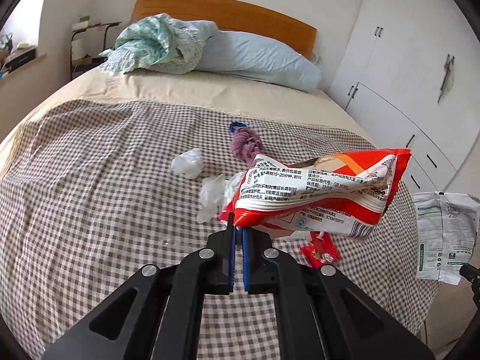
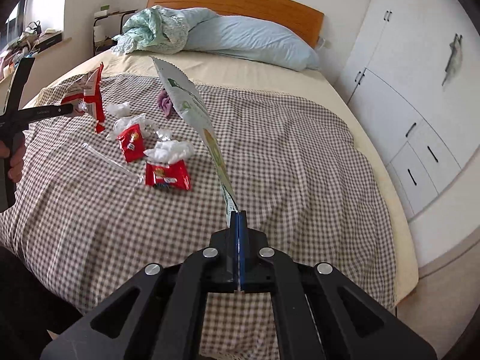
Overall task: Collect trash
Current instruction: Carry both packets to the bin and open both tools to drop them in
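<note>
My left gripper [image 1: 237, 225] is shut on the corner of a large red and white snack bag [image 1: 318, 192] and holds it above the bed; it also shows in the right wrist view [image 2: 87, 96]. My right gripper [image 2: 238, 214] is shut on a white and green wrapper [image 2: 195, 120], held edge-on above the bed; the wrapper shows in the left wrist view [image 1: 444, 234]. On the checked blanket [image 2: 270, 150] lie two small red packets [image 2: 131, 142] [image 2: 167, 175], crumpled white tissues [image 2: 169, 151] [image 1: 187, 162] and clear plastic wrap [image 2: 111, 159].
A purple cloth [image 1: 246, 145] and a blue ring [image 1: 237, 126] lie mid-bed. A blue pillow [image 1: 255, 57] and bunched green bedding [image 1: 156, 45] sit by the wooden headboard [image 1: 225, 12]. White wardrobes [image 2: 405, 90] stand to the right, a side rack [image 1: 87, 48] at the back left.
</note>
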The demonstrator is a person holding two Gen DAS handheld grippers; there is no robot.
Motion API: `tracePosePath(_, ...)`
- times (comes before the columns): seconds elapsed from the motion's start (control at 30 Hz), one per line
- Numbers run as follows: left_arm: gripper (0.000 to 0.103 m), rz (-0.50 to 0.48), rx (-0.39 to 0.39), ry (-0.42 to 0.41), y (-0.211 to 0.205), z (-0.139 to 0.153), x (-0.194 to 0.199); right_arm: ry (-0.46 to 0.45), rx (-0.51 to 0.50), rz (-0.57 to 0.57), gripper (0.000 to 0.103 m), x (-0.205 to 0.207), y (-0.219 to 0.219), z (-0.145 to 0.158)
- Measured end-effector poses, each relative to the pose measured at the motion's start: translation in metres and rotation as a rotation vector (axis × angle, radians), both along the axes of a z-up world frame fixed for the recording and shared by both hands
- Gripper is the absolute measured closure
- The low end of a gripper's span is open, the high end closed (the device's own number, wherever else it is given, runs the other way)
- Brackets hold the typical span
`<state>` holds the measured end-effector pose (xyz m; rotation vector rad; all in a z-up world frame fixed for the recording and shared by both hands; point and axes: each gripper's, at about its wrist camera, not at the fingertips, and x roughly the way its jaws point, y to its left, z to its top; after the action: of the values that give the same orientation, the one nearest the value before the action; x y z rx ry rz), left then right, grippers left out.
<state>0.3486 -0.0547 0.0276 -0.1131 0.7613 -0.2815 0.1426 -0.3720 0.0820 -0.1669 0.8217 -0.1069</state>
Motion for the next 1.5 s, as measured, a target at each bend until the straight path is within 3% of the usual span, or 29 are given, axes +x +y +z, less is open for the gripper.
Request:
tracePosePath(0.13, 0.102, -0.112, 0.059, -0.049, -0.055, 0.011, -0.039, -0.003, 0.039, -0.072, 0.103, -0.059, -0.039, -0.018)
tracePosePath(0.37, 0.102, -0.361, 0.090, 0.004, -0.157, -0.010, -0.125, 0.030, 0.123, -0.196, 0.103, -0.165, -0.103, -0.060)
tracePosePath(0.67, 0.102, -0.632, 0.196, -0.017, -0.262, -0.015, -0.234, 0.149, 0.242, -0.294, 0.103, -0.271, -0.145, -0.138)
tracePosePath(0.9, 0.102, -0.784, 0.325, -0.010, -0.335, -0.038, -0.291, 0.270, 0.339, -0.297, 0.103, -0.296, -0.140, -0.233)
tracePosePath(1.13, 0.102, -0.835, 0.399, 0.037, -0.371, -0.062, -0.317, 0.373, 0.392, -0.264, 0.103, -0.288, -0.122, -0.311)
tracePosePath(1.5, 0.102, -0.895, 0.449, 0.131, -0.403, -0.107, -0.329, 0.492, 0.432, -0.248, 0.103, -0.272, -0.117, -0.381)
